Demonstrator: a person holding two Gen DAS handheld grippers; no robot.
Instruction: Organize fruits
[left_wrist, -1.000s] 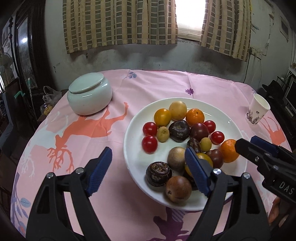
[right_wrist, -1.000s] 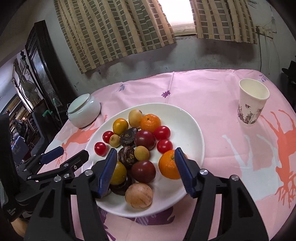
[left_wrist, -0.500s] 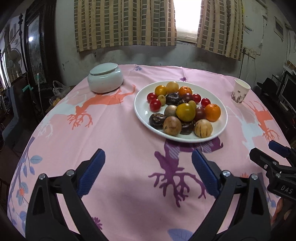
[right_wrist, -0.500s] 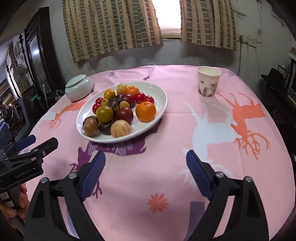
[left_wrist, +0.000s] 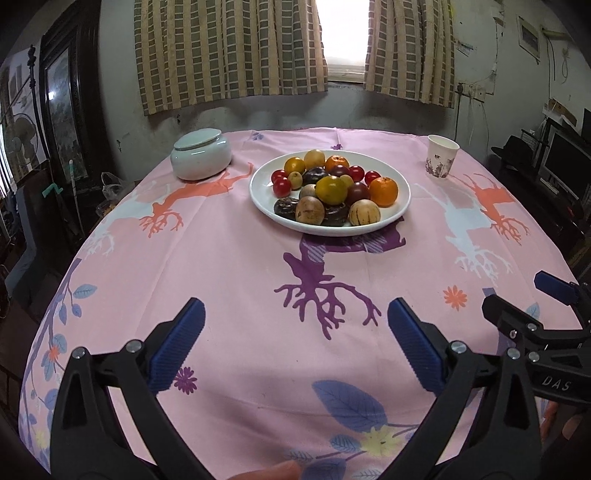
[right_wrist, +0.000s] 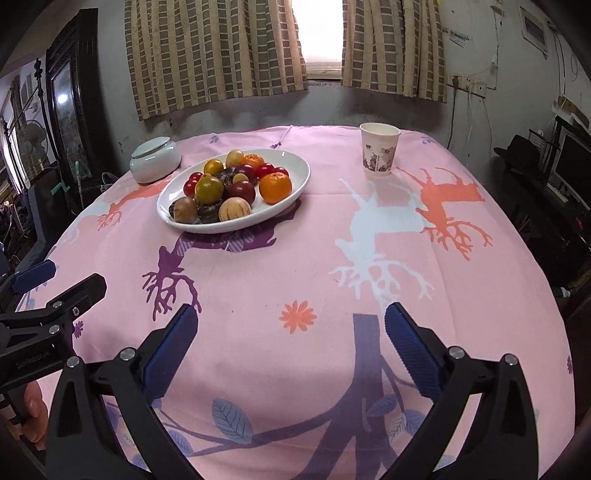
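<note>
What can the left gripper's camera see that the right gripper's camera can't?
Only the left wrist view shows the right gripper from the side, at its right edge. Only the right wrist view shows the left gripper from the side, at its left edge, and a hand holding it. Both show the white plate piled with fruit, the lidded white jar, the paper cup and the pink tablecloth. Both grippers have just been opening and hold nothing.
</note>
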